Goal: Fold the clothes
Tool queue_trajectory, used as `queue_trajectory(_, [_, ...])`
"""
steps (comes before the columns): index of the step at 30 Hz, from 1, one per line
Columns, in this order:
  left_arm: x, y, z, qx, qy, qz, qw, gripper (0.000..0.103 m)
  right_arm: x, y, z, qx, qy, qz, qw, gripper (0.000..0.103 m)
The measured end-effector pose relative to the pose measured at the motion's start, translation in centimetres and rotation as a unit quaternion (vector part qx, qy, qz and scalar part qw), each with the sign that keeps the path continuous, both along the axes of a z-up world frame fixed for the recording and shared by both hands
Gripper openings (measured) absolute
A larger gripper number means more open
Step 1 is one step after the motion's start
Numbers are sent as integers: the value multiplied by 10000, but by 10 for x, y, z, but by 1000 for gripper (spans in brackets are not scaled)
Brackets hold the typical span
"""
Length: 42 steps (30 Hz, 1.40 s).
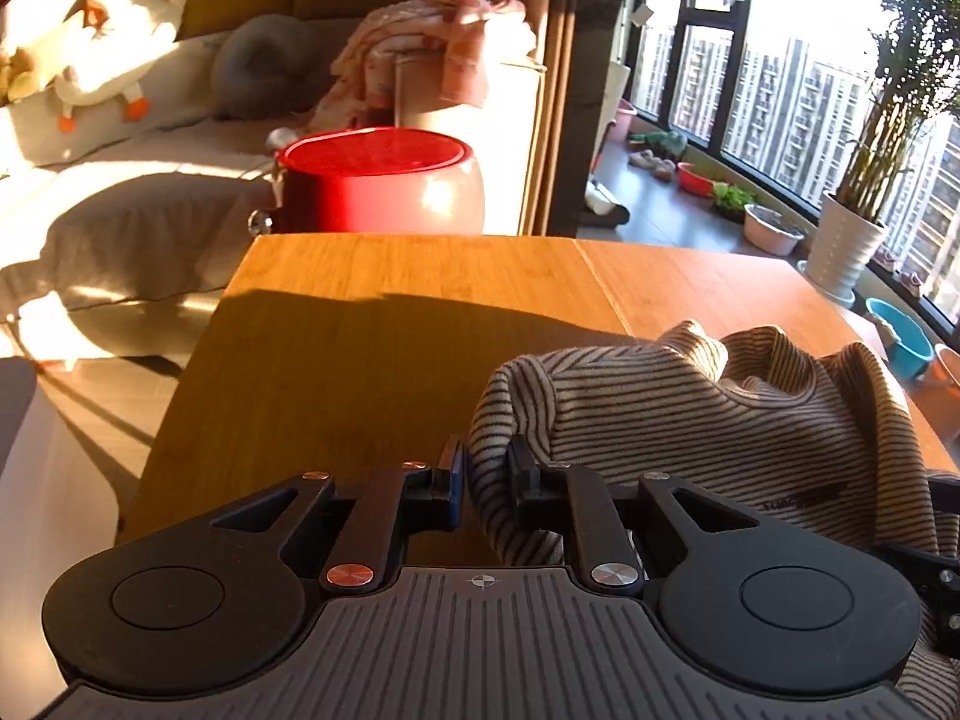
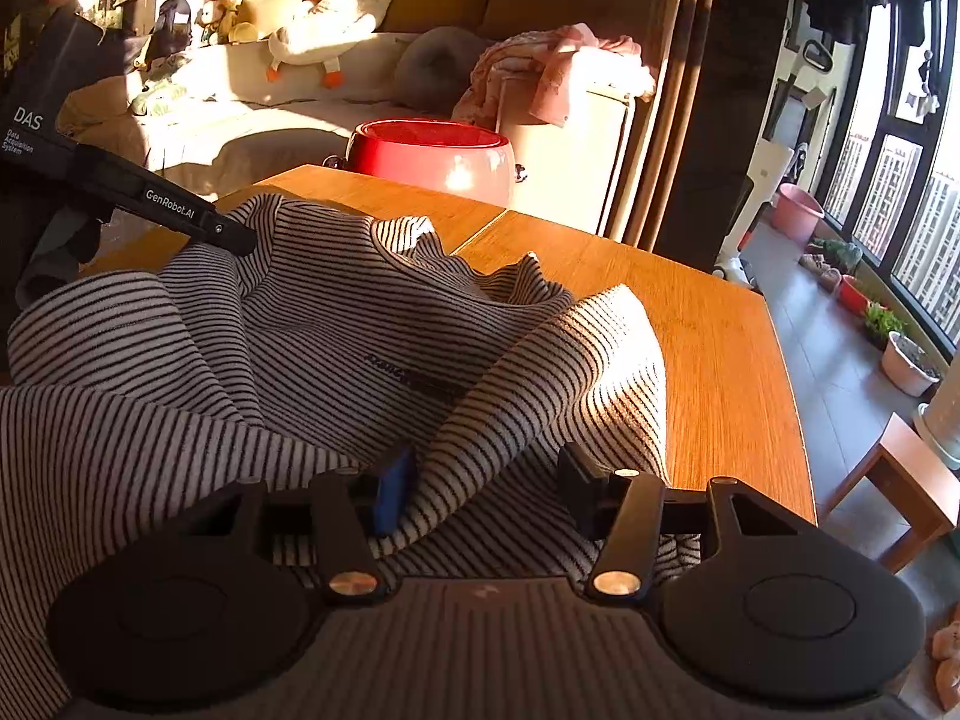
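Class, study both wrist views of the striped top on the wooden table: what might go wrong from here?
1. The left gripper pinches only a narrow bunched ridge of the striped top; it may slip.
2. The right gripper stands wide open around loose cloth, so it could grab several layers.

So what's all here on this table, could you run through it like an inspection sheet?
Surface: wooden table, sunlit, seam across it.
Job's things: one striped top, crumpled, unfolded.
Clutter: nothing seen on the table.
Grippers: left gripper shut on a fold of the top; right gripper open, fabric between its fingers.
Cables: nothing seen.
Surroundings: red tub, sofa with goose plush, pink laundry, windows, potted plants.
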<state>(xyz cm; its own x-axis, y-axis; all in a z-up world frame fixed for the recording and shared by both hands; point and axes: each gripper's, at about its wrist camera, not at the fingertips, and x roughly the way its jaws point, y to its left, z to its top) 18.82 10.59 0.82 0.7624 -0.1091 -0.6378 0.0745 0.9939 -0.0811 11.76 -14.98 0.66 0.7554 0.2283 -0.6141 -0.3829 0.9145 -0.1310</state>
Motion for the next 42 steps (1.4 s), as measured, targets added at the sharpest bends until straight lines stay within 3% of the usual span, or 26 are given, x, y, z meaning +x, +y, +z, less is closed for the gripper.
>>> queue_trajectory(3, [-7,8,6,-35,-41,84,10000,24,-4,11,2,-101,-74,26,9999,53])
queue_trajectory(8, [-19,23,16,-209,-100,230,9995,43,-14,16,8,-234,-158,86,9996,60])
queue_trajectory(16, [-41,27,31,-333,-235,204,9990,51,-38,10,24,-139,-311,71,9994,63])
queue_trajectory(19, [-45,28,34,-381,-282,210,9987,57,-60,19,36,165,-267,500,9983,68])
queue_trajectory(21, [-47,27,35,-425,-285,205,9985,62,-74,26,43,344,-228,824,9957,83])
queue_trajectory(23, [-48,27,36,-467,-282,192,9983,63,-86,37,40,433,-53,1190,9919,85])
queue_trajectory(25, [-51,27,38,-522,-286,170,9981,65,-96,51,31,312,93,1486,9884,86])
queue_trajectory(30, [-62,36,41,-553,-306,198,9978,73,-120,74,14,-136,-14,1859,9825,86])
queue_trajectory(34, [-63,40,40,-622,-263,280,9973,73,-123,82,4,-622,-335,1688,9831,86])
queue_trajectory(35, [-64,40,40,-639,-258,275,9972,74,-122,82,3,-659,-383,1639,9835,77])
queue_trajectory(36, [-65,38,40,-651,-248,251,9973,75,-118,80,5,-539,-297,1583,9855,39])
queue_trajectory(37, [-65,37,39,-658,-240,223,9973,77,-115,78,7,-411,-215,1519,9873,22])
queue_trajectory(38, [-66,35,39,-665,-233,189,9973,79,-110,73,13,-218,-180,1390,9899,14])
queue_trajectory(42, [-74,29,40,-686,-230,-10,9974,83,-79,22,55,477,-501,363,9969,9])
